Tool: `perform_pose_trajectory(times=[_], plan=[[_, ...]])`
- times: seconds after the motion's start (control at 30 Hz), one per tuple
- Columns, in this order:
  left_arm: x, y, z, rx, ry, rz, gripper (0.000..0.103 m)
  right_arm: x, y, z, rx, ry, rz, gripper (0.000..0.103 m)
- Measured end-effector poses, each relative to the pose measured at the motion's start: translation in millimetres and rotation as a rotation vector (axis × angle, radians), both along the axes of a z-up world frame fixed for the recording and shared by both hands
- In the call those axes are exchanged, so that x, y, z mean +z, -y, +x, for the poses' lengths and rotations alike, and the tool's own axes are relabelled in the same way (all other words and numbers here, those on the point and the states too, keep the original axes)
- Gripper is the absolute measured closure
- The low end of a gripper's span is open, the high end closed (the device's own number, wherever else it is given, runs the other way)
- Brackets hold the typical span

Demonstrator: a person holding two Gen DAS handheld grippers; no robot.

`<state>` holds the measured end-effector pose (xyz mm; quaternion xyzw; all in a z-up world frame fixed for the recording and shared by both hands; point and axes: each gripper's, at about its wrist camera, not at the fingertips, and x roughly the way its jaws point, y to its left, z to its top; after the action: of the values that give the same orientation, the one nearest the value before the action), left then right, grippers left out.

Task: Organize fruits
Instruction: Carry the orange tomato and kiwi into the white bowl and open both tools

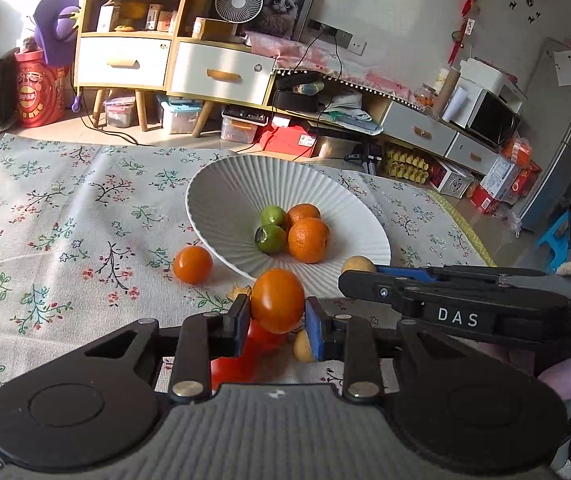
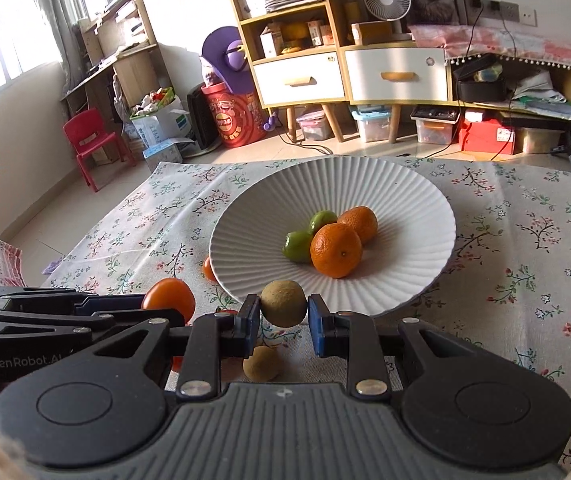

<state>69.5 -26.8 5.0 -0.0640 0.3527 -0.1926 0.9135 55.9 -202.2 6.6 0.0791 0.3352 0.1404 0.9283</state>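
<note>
Now both grippers carry fruit: left gripper (image 1: 277, 316) clamped on an orange tomato (image 1: 277, 300), right gripper (image 2: 283, 314) clamped on a brown longan (image 2: 284, 303), each just short of the white bowl's (image 2: 405, 200) near rim, bowl straight ahead, right nearer.

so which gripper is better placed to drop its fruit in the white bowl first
Right, probably. The right gripper holds its brown fruit at the white bowl's near rim. The left gripper, shut on an orange fruit, sits slightly further back.
</note>
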Motion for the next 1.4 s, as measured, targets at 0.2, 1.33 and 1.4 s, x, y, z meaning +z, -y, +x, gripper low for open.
perform_pose_trajectory(times=[0.2,1.33,1.4], plan=[[-2.1,13.8,20.1,-0.019,0.026,0.048,0.077,0.9,14.7,17.2,-0.039,0.018,-0.01,0.08],[-13.3,23.3,94.8,-0.009,-0.01,0.112,0.076,-11.1,27.3,42.2,-0.045,0.021,-0.155,0.078],[-10.6,22.9,92.1,-0.015,0.007,0.103,0.072,-8.1,27.6,41.2,-0.052,0.028,-0.153,0.073]])
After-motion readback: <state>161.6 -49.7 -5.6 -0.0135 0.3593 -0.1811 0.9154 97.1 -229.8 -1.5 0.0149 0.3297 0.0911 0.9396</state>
